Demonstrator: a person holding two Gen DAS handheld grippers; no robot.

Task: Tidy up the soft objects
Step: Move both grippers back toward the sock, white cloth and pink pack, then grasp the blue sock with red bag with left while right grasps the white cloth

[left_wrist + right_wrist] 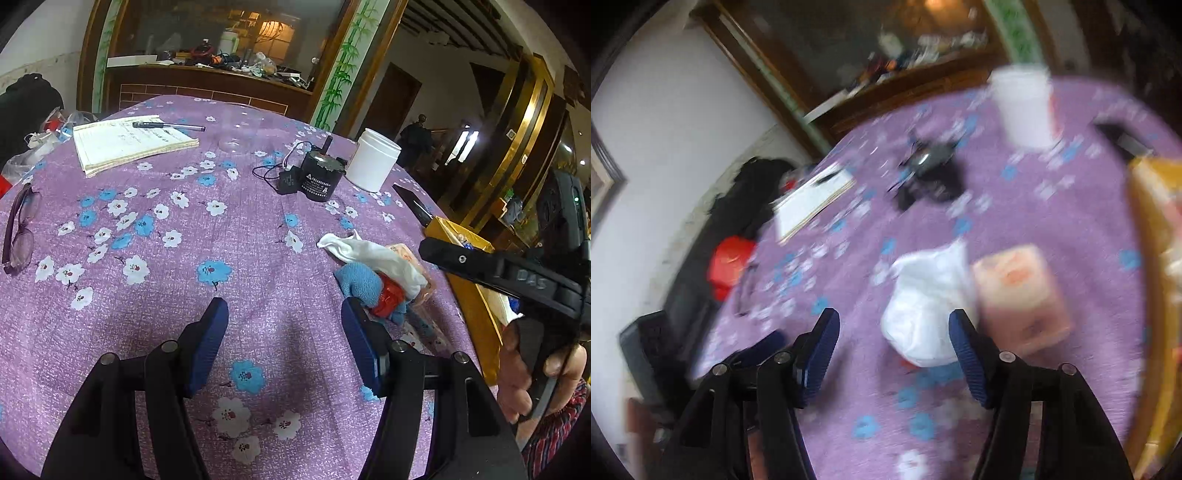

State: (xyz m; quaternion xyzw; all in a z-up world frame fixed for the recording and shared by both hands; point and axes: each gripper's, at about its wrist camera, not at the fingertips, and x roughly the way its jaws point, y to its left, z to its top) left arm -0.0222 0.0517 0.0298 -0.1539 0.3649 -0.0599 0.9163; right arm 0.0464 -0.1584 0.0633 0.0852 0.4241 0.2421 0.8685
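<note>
now the soft pile, a white cloth (373,254) over a blue cloth (360,282) and something red (386,301), lies on the purple flowered tablecloth (177,236) just left of the yellow box (461,236). left gripper (284,314) hangs with jaws apart and empty, its right pad just beside the pile. right gripper (894,325), blurred, also gapes empty, the white cloth between its pads, untouched.

The left gripper (284,314) angles downward, its blue-padded jaws parted with nothing between them. The right gripper (894,328) also tilts down, jaws apart and empty; in the left wrist view it sits at the right, a hand (532,376) wrapped around its handle.
</note>
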